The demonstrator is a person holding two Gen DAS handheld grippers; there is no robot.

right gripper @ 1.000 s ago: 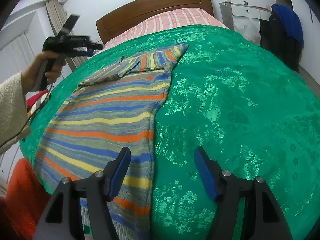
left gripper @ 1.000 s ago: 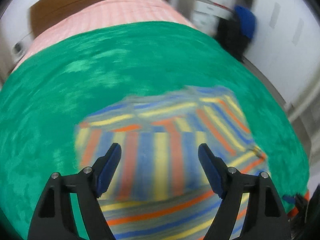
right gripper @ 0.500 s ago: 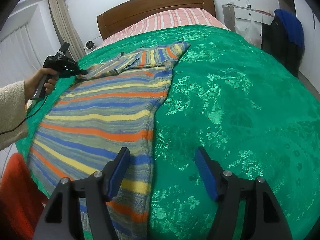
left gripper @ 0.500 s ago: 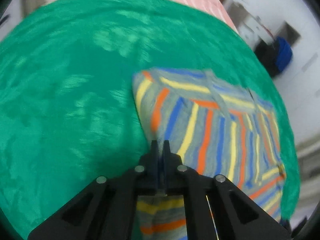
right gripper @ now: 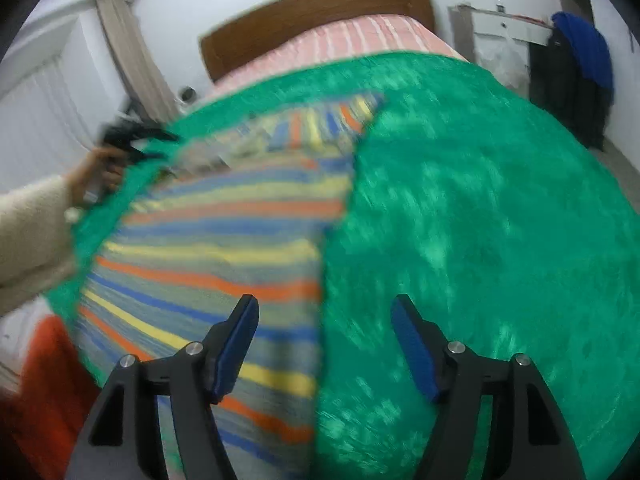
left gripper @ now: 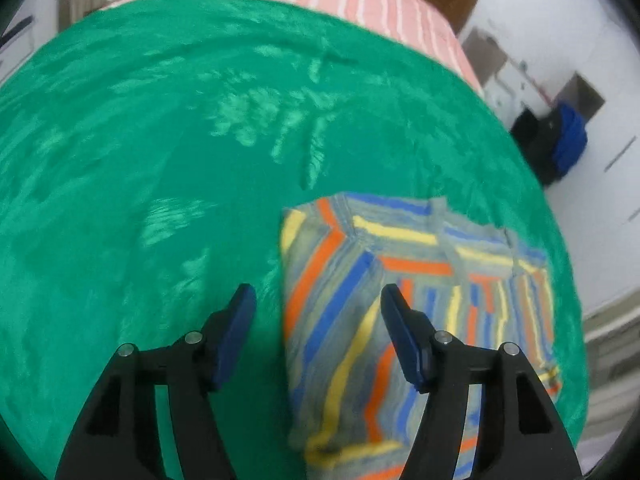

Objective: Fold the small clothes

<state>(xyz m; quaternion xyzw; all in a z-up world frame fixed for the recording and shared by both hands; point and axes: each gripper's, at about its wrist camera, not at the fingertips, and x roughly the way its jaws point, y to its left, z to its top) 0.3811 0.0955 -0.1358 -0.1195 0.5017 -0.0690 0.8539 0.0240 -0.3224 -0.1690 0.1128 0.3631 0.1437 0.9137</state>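
Nearby, a striped sweater (right gripper: 224, 248) lies flat on a bed's green bedspread (right gripper: 480, 220), a pink striped sheet (right gripper: 360, 40) and wooden headboard (right gripper: 312, 8) beyond. Left tool (left gripper: 316, 300), its jaws just reopened, straddles the sweater's folded edge, pinching nothing; right tool (right gripper: 324, 312) is spread over its hem. Dark clothes (right gripper: 576, 68) hang by the wall

A shiny green patterned bedspread (right gripper: 480, 208) covers most of a bed, with a pink-and-white striped sheet (right gripper: 360, 40) showing at its far end below a brown wooden headboard (right gripper: 304, 20). Against the white wall at right, a blue garment (right gripper: 592, 52) hangs over dark clothing. Beige curtains (right gripper: 132, 52) hang at left.
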